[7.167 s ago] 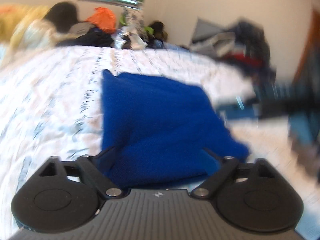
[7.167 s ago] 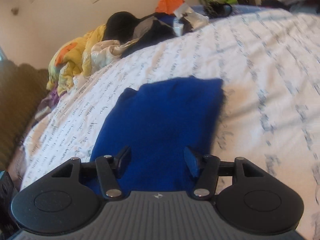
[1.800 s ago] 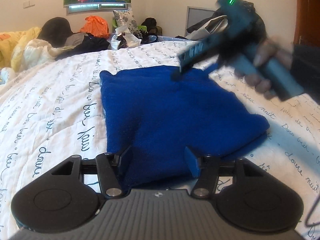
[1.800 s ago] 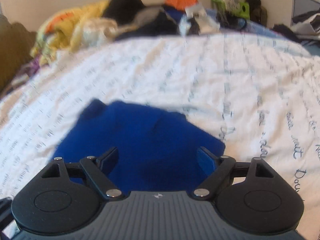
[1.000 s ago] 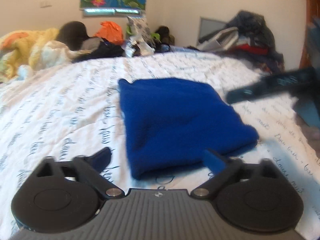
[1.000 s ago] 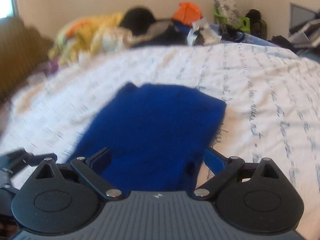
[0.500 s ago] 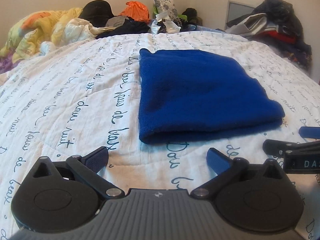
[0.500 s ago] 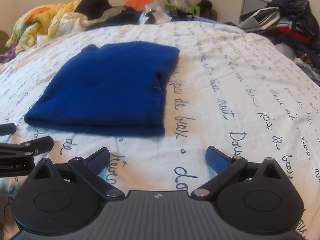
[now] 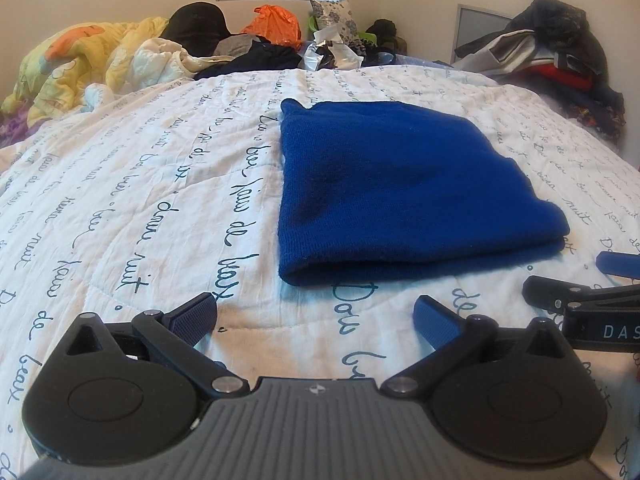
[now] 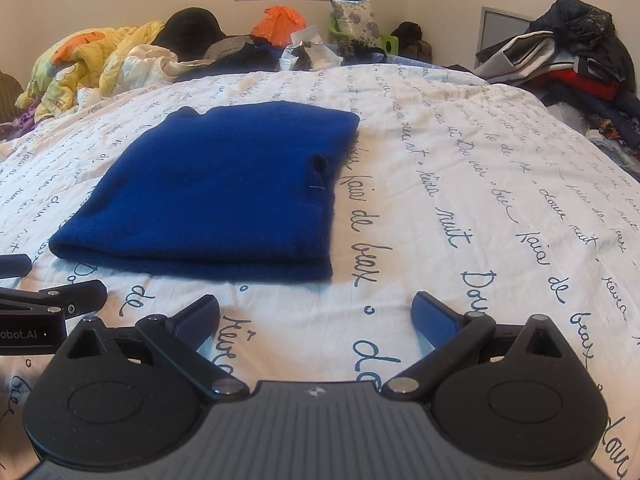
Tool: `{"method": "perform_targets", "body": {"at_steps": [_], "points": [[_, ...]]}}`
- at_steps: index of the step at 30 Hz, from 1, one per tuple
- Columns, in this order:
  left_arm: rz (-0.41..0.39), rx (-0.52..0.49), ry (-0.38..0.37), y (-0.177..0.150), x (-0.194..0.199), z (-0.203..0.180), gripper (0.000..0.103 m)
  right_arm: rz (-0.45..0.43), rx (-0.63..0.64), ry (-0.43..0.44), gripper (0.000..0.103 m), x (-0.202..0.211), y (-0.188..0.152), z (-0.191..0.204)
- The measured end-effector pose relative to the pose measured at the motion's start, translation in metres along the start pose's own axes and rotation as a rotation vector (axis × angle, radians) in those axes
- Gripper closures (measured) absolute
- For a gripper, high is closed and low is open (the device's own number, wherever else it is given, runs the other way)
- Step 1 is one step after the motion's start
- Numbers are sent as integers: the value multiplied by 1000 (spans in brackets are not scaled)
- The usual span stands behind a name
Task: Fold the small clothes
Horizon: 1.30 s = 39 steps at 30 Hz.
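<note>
Left wrist view: left claw [image 9: 315, 318] spread wide, grasping nothing, above the bed [image 9: 120, 200]. Folded blue garment [image 9: 400, 184] lies apart at 12 o'clock. Right claw [image 10: 316, 316] likewise splayed, empty; garment at 11 o'clock.

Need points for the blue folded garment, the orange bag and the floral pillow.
blue folded garment [image 9: 400, 184], left wrist view, middle of the top layer.
orange bag [image 10: 280, 20], right wrist view, centre of the bag.
floral pillow [image 10: 356, 16], right wrist view, middle of its face.

Matt knitted blue garment [image 9: 400, 184] on quilted cotton bedspread [image 9: 140, 184].
</note>
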<state>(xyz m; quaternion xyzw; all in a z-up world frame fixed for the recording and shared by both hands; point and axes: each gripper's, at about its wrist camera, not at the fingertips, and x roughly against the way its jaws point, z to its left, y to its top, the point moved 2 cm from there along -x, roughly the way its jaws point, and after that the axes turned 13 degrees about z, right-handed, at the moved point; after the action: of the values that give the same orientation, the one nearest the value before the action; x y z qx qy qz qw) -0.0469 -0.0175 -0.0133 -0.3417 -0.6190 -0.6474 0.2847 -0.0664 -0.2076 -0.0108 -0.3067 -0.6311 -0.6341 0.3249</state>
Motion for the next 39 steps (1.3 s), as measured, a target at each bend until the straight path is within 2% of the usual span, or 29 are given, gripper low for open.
{"method": "perform_targets", "body": {"at_steps": [39], "points": [[-1,0,-1,1,-1,4,0,0,-1,-1,0,0,-1,0]]}}
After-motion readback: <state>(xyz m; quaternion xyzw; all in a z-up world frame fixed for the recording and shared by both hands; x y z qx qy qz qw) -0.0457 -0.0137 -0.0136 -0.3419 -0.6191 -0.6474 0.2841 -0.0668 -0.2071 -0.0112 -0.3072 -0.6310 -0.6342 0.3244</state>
